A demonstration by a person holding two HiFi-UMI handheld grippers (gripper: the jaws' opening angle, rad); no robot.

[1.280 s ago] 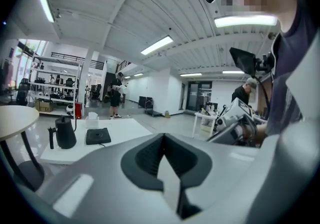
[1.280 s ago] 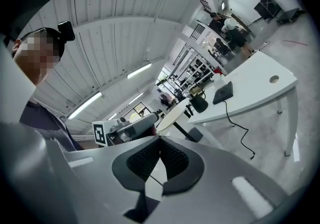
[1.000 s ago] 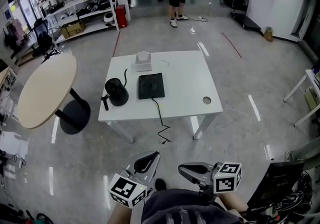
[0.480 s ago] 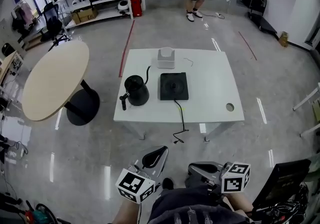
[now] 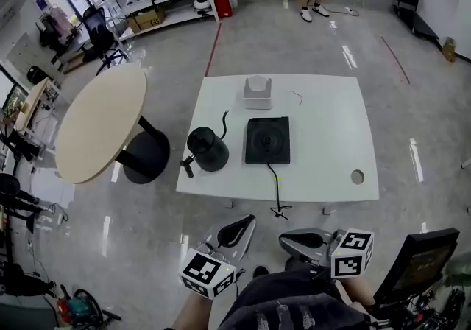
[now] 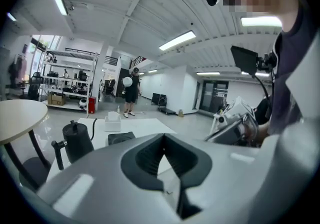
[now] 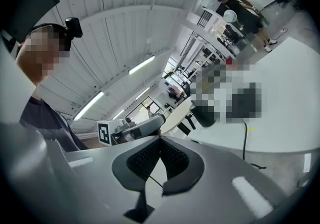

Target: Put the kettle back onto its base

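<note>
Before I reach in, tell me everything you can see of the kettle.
The kettle is matte black, apparently metal, with a round squat body, a knobbed lid, a thin gooseneck spout and a side handle. It stands upright, lid on, on the white table near its left edge, beside its black square base but apart from it. Nothing else touches it.

Bright ceiling strip lights (image 6: 177, 40) glare off glossy floor (image 5: 346, 56); fisheye edges bend

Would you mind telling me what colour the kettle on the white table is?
The kettle is black, seen best in the head view.
</note>
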